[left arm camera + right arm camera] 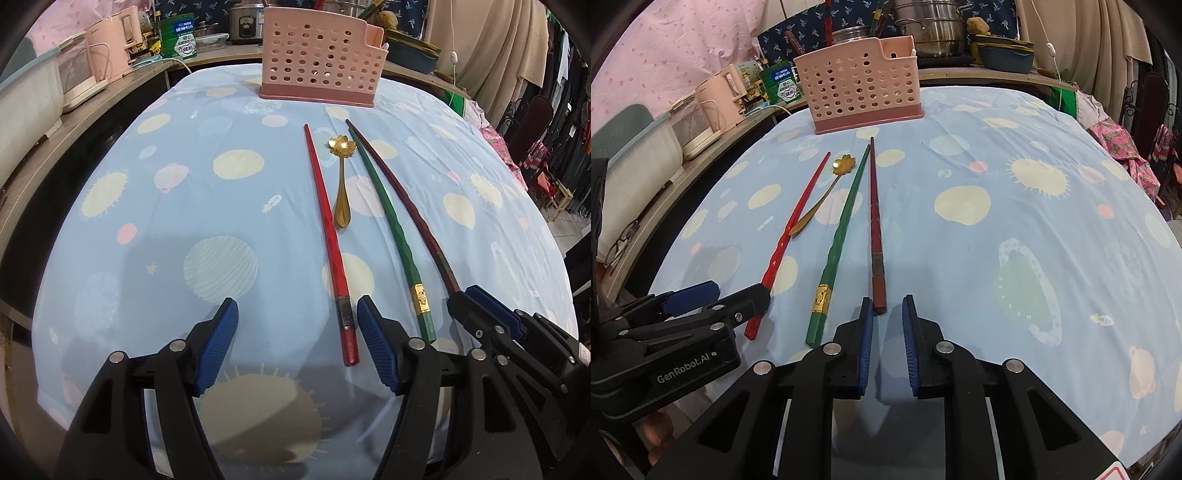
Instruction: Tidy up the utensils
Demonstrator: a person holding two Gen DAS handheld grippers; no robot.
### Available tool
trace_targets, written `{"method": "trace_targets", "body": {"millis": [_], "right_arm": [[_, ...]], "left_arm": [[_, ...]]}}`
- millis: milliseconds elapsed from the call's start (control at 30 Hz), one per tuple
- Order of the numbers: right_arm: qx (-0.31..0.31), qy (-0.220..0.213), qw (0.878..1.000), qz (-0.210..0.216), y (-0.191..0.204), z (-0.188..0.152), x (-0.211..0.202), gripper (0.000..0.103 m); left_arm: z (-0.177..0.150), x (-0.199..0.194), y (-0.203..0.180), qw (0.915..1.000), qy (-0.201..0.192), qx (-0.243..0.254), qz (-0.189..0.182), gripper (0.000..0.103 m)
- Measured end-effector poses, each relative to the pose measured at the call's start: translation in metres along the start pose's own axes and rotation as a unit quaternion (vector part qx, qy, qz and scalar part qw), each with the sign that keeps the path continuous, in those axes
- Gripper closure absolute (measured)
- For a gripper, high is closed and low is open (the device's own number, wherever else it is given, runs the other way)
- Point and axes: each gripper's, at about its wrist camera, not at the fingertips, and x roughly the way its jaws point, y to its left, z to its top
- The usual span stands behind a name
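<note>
A red chopstick (328, 236), a gold flower-handled spoon (341, 184), a green chopstick (388, 229) and a dark red chopstick (402, 206) lie side by side on the blue patterned cloth (147, 221). A pink perforated utensil basket (319, 61) stands at the far edge. My left gripper (297, 314) is open, its right finger just beside the red chopstick's thick end. My right gripper (888, 310) is open, narrowly, with the dark red chopstick's (876, 229) thick end at its fingertips. The same items show in the right wrist view: red chopstick (792, 229), spoon (827, 195), green chopstick (842, 236), basket (860, 85).
A wooden counter (92, 110) runs along the left with a pink kettle (114, 48), white appliances and a green tin (179, 37). Steel pots (931, 33) and dishes stand behind the basket. Clothes hang at the right.
</note>
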Motion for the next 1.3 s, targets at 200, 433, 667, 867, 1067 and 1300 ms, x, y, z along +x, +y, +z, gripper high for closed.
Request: {"method": "trace_targets", "body": {"millis": [200,433,667,867,1067,1300], "right_arm": [[0.001,0.0,1.0,0.0,0.0,0.0,0.0,0.088],[0.0,0.0,1.0,0.001,0.001,0.0,0.0,0.091],[-0.001,0.001,1.0,0.004,0.003,-0.002,-0.001,0.096],[0.0,0.0,1.0,0.01,0.003,-0.004,-0.005,0.096],[0.006,-0.013,1.0,0.016,0.0,0.001,-0.016,0.096],[0.018,-0.039,0.999,0.024,-0.006,0.015,-0.036,0.096]], "left_arm": [[-0.002,0.0,-0.003,0.9999,-0.002,0.011,0.005,0.049],[-0.003,-0.002,-0.004,0.9999,0.0,0.015,-0.006,0.078],[-0.002,-0.003,0.0,0.9998,0.005,0.006,-0.017,0.096],[-0.001,-0.009,0.002,0.9998,0.005,0.001,-0.02,0.096],[0.006,-0.021,0.007,0.9997,-0.009,-0.008,-0.021,0.096],[0.02,-0.041,0.015,0.9989,-0.034,-0.019,-0.027,0.096]]}}
